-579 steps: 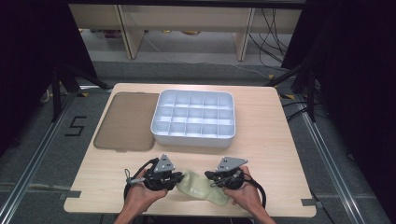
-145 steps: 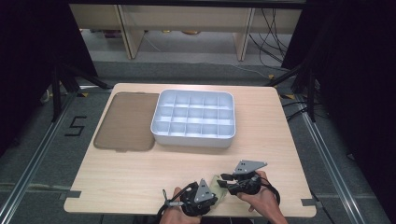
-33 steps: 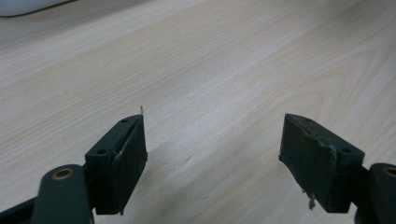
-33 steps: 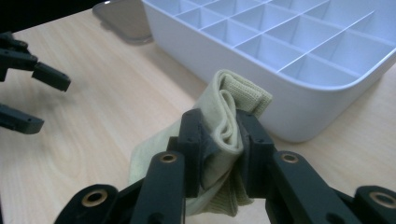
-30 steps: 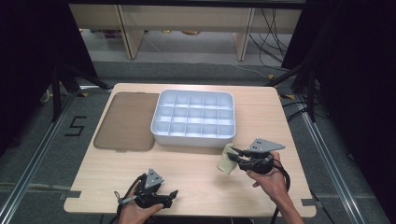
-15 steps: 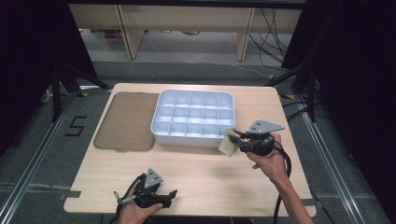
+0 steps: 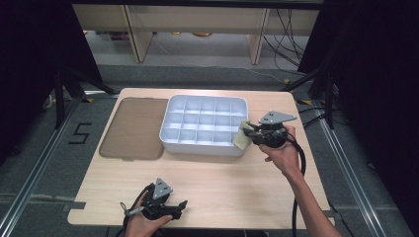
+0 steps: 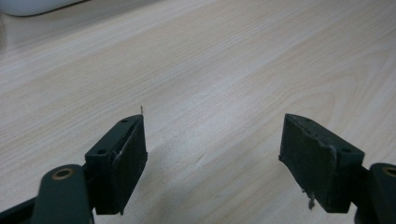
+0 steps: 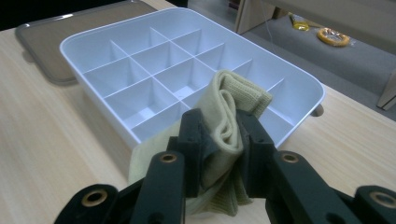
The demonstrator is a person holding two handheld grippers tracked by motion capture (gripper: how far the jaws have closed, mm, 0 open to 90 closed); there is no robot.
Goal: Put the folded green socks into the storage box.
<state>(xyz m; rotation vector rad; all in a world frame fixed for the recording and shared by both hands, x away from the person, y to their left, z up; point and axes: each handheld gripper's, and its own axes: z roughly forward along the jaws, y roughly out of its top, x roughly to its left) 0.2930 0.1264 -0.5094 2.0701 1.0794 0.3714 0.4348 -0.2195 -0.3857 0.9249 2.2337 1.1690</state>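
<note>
1. High view: the right gripper (image 7: pixel 248 132) is holding a folded sock (image 7: pixel 242 134) at the tray (image 7: pixel 203 146)'s right edge, above the bench (image 7: pixel 222 173).
2. Left gripper view: the fingers (image 8: pixel 126 161) are standing wide, empty.
3. Right gripper view: the fingers (image 9: pixel 198 140) are pinching the sock; loose folds could catch a divider and unroll.

Right gripper (image 7: pixel 251 132): held at about 3 o'clock in the high view, jaws pointing toward 9 o'clock, closed tight with folded fabric pinched between the pads. Right hand (image 7: pixel 280 150) grips the body from below; forearm extended straight, running down toward 5 o'clock.

Left gripper (image 7: pixel 179 207): at about 7 o'clock, low, jaws pointing toward 3 o'clock, spread wide apart, nothing between them. Left hand (image 7: pixel 143 221) wrapped around the body.
</note>
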